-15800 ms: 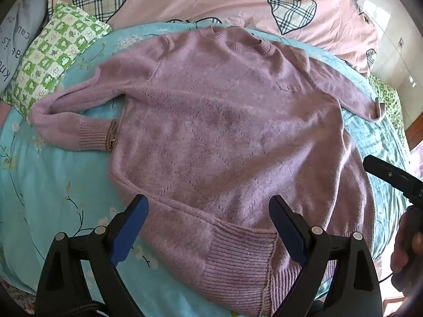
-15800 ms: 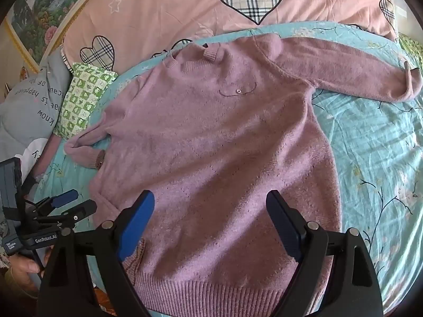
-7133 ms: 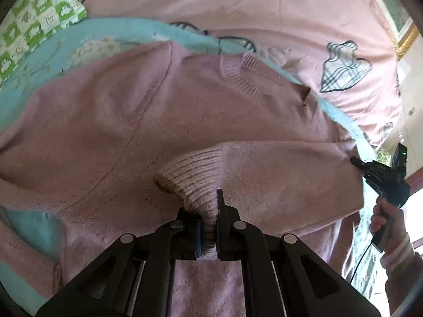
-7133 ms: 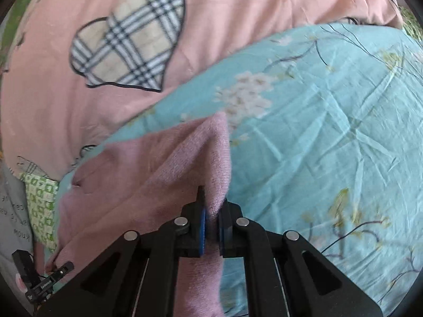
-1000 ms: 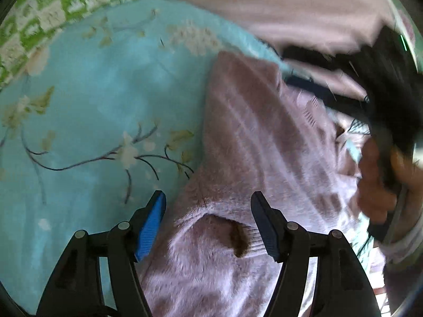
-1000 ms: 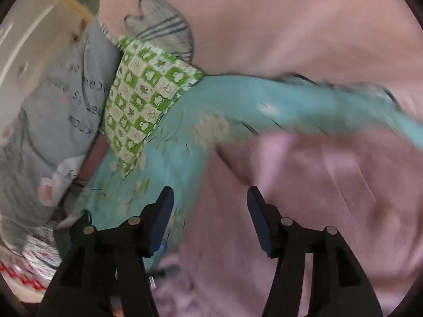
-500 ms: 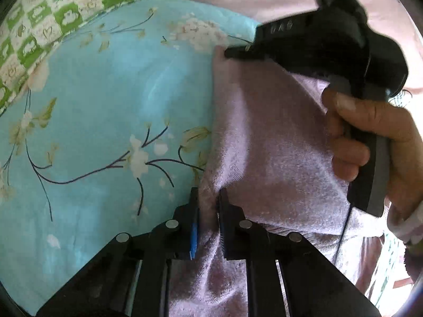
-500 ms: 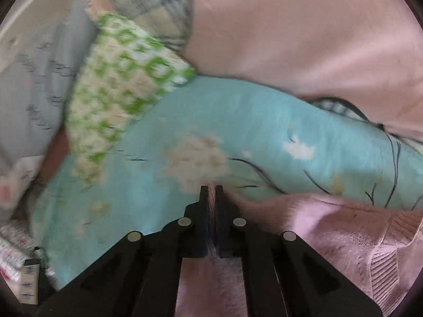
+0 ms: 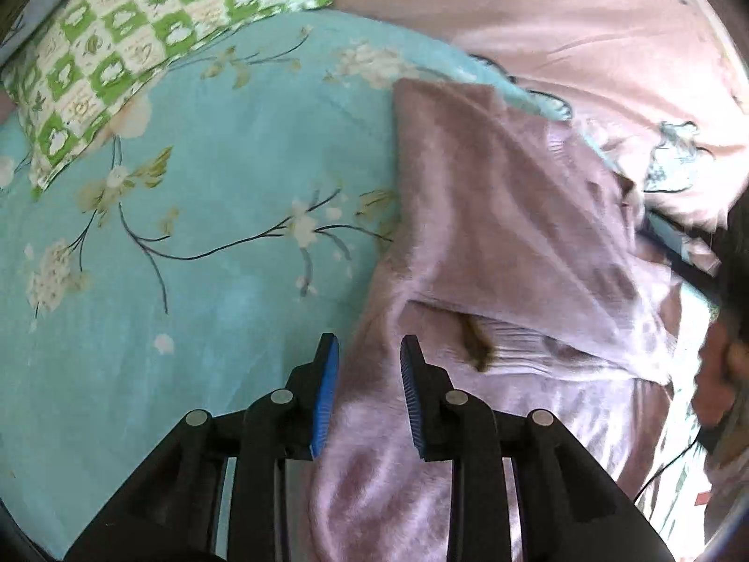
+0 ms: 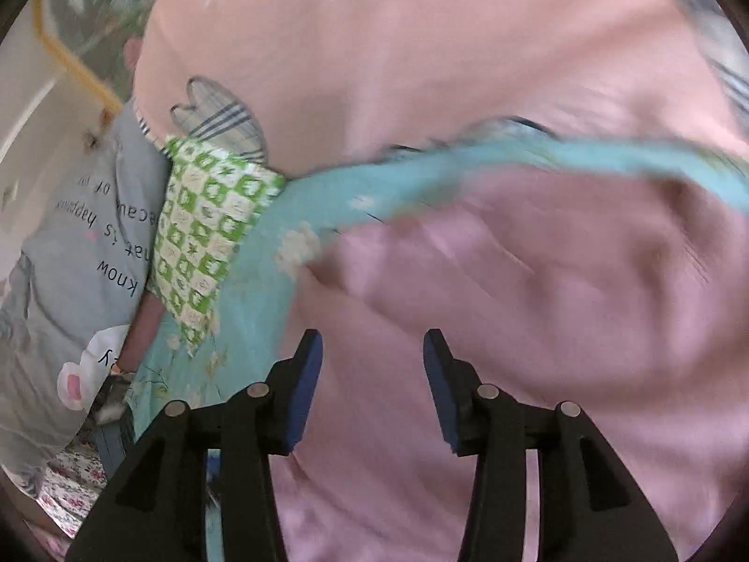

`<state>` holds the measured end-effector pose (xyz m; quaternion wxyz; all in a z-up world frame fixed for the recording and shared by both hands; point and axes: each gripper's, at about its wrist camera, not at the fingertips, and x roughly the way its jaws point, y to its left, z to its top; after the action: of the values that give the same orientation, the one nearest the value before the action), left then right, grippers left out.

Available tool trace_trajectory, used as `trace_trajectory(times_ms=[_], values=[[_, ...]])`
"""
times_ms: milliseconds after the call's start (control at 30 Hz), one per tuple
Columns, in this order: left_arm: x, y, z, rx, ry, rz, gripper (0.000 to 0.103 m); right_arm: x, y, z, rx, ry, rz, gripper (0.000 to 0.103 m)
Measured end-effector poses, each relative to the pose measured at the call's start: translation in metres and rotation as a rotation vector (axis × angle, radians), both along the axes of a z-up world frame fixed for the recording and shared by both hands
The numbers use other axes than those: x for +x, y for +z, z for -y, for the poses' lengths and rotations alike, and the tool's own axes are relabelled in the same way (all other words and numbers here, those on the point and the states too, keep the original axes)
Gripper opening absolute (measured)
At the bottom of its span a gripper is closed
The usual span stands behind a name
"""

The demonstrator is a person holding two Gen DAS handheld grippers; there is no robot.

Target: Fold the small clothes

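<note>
Mauve knit sweater [image 9: 505,234] folded on the turquoise floral sheet [image 9: 196,187], below the pink quilt [image 9: 561,23], right of the green checked pillow [image 9: 140,23]. Left gripper [image 9: 365,365] jaws opening, straddling the sweater's edge, pads clear of it. Right gripper [image 10: 372,351] jaws opening over the sweater [image 10: 538,281], nothing pinched; view blurred.
</note>
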<state>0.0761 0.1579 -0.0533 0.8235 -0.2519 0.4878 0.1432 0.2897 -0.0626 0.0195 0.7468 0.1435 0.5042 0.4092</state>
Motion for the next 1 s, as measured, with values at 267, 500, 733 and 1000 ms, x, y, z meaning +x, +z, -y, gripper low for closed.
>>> trace_trajectory(times_ms=[267, 500, 733, 1000], values=[[0.038, -0.010, 0.015, 0.055, -0.030, -0.127, 0.030, -0.038, -0.062, 0.156, -0.377, -0.277, -0.085, 0.046], [-0.006, 0.025, 0.050, 0.048, -0.188, -0.068, 0.040, -0.070, -0.031, 0.241, -0.189, -0.462, -0.107, 0.046], [-0.040, 0.043, 0.145, 0.090, -0.606, -0.032, 0.064, -0.138, -0.004, 0.260, -0.146, -0.440, -0.091, 0.048], [-0.075, 0.002, 0.185, -0.060, -0.728, -0.256, 0.069, -0.205, -0.007, 0.249, -0.141, -0.391, -0.131, 0.050]])
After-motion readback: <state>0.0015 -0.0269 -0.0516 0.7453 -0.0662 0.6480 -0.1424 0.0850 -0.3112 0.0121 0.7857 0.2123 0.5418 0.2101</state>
